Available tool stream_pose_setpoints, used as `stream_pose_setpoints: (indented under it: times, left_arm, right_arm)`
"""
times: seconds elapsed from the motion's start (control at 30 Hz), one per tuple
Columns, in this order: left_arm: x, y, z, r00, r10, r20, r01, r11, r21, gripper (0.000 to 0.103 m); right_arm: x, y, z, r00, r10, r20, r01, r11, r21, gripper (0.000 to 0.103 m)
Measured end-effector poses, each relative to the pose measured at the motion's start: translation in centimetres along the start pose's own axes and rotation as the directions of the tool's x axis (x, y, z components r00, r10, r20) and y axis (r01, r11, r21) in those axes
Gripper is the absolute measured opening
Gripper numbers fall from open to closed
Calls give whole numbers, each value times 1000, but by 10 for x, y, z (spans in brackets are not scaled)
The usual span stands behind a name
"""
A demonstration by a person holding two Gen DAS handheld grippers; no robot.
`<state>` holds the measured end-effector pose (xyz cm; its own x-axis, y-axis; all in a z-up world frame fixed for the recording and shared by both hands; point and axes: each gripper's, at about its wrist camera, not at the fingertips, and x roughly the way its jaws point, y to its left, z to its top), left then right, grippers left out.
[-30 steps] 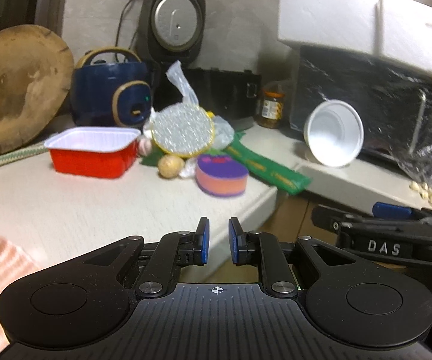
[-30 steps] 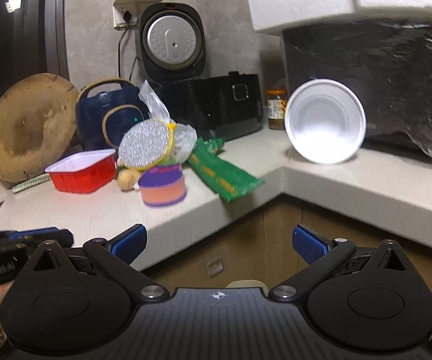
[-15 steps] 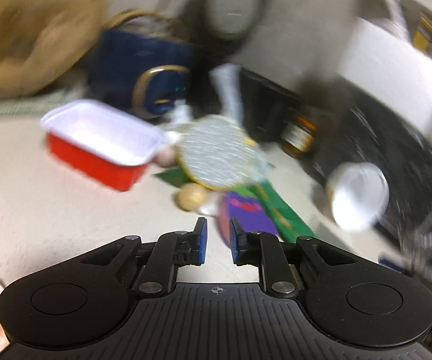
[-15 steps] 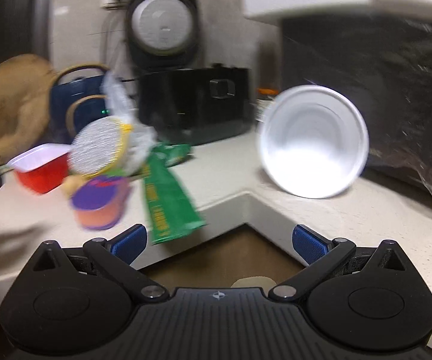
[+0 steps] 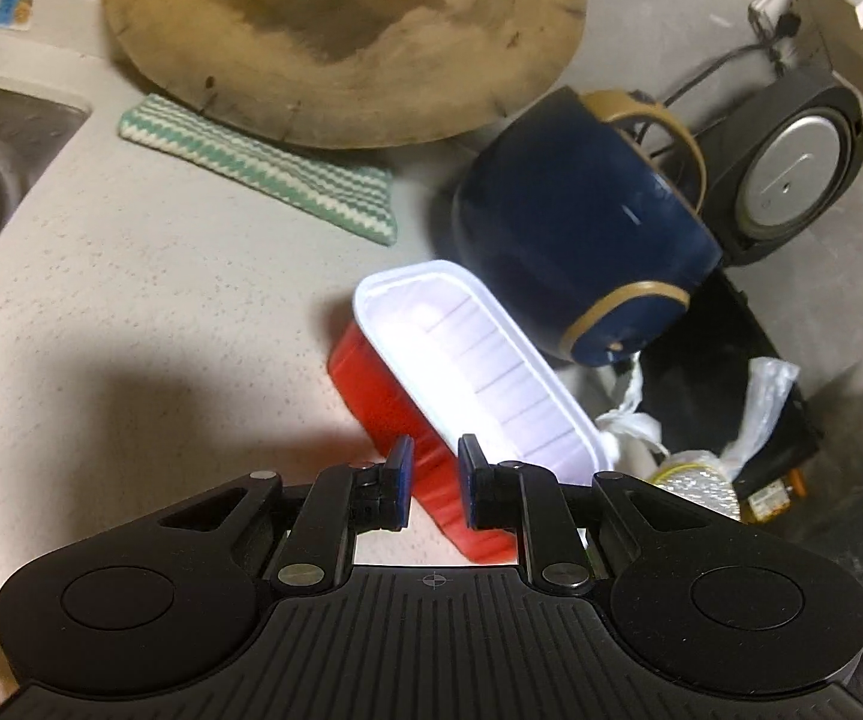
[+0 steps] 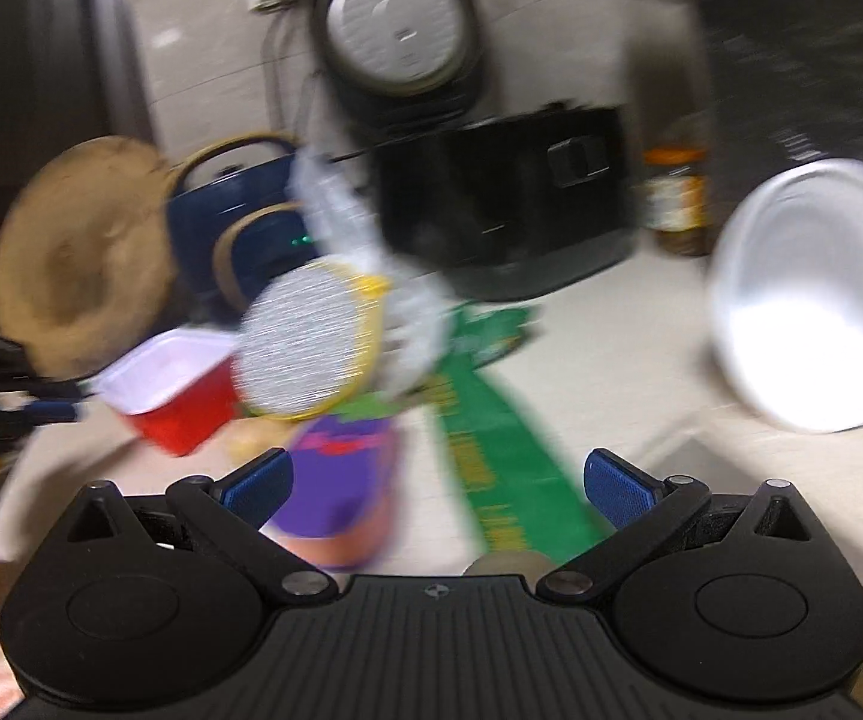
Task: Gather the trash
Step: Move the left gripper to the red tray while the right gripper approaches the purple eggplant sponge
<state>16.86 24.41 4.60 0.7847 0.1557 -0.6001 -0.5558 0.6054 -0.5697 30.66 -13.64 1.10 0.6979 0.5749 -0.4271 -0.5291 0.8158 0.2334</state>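
Red tray (image 5: 383, 390) | left tongs (image 5: 434, 483) narrowly apart, empty | right tongs (image 6: 437, 483) wide, empty

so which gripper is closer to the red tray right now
Left. The left gripper is right at the red tray, fingertips flanking its near wall; the right gripper is farther off, over the purple sponge.

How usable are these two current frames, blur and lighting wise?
Left wrist view: mostly sharp, the red tray crisp, fisheye bending the counter, a dark shadow beside the left gripper. Right wrist view: heavy motion blur smears the white bowl and green wrapper; bright glare inside the bowl; only the right gripper stays sharp.
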Motion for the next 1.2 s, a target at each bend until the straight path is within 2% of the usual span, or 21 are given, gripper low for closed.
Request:
stream_pose_setpoints:
  times: [0.07, 0.13, 0.2, 0.3, 0.37, 0.47, 0.6, 0.7, 0.8, 0.87, 0.97, 1.03, 1.13, 1.2]
  left_arm:
    - [11, -5, 1, 1000, 14, -9, -14, 1000, 12, 19]
    - [16, -9, 1, 999, 41, 9, -41, 999, 27, 19]
    - [20, -16, 1, 997, 66, 45, -68, 996, 60, 19]
    - [20, -19, 4, 994, 56, 93, -62, 996, 65, 19]
    - [22, -23, 7, 993, 44, 106, -52, 996, 78, 19]
    - [30, -33, 7, 992, 70, 103, -84, 988, 132, 20]
    - [31, -41, -1, 984, 120, 130, -150, 955, 254, 20]
    - [22, -39, -5, 978, 137, 158, -182, 929, 321, 21]
    - [17, -30, -1, 974, 158, 160, -202, 929, 312, 21]
    - [19, -22, 5, 978, 162, 133, -192, 947, 257, 21]
    - [15, -12, 18, 993, 61, 96, -70, 993, 91, 21]
    - [13, -13, 25, 995, 13, 99, -19, 998, 54, 21]
    - [18, -28, 32, 990, 85, 115, -101, 986, 136, 21]
    - [22, -39, 46, 981, 115, 159, -150, 961, 230, 21]
  right_arm:
    - [8, 16, -5, 996, 86, -28, -86, 996, 1, 103]
    - [14, 32, -12, 991, 128, -43, -129, 991, -29, 103]
    - [16, 49, -16, 993, 110, -33, -112, 990, -81, 103]
    - [15, 62, -24, 999, 50, 3, -49, 989, -141, 103]
    - [9, 64, -28, 998, 56, 4, -55, 989, -141, 103]
    - [8, 65, -31, 998, 63, -19, -65, 986, -151, 103]
    - [20, 61, -29, 999, 32, -29, -36, 990, -139, 103]
    - [21, 57, -30, 999, 43, -32, -47, 991, -123, 103]
    - [23, 59, -32, 997, 60, -38, -64, 990, -125, 103]
    - [24, 61, -33, 996, 69, -55, -75, 990, -116, 103]
    - [26, 62, -34, 995, 76, -62, -83, 991, -105, 103]
    - [23, 62, -35, 995, 81, -53, -86, 990, -109, 103]
    - [19, 60, -34, 996, 77, -44, -82, 989, -121, 103]
    - [16, 58, -34, 997, 70, -37, -74, 990, -120, 103]
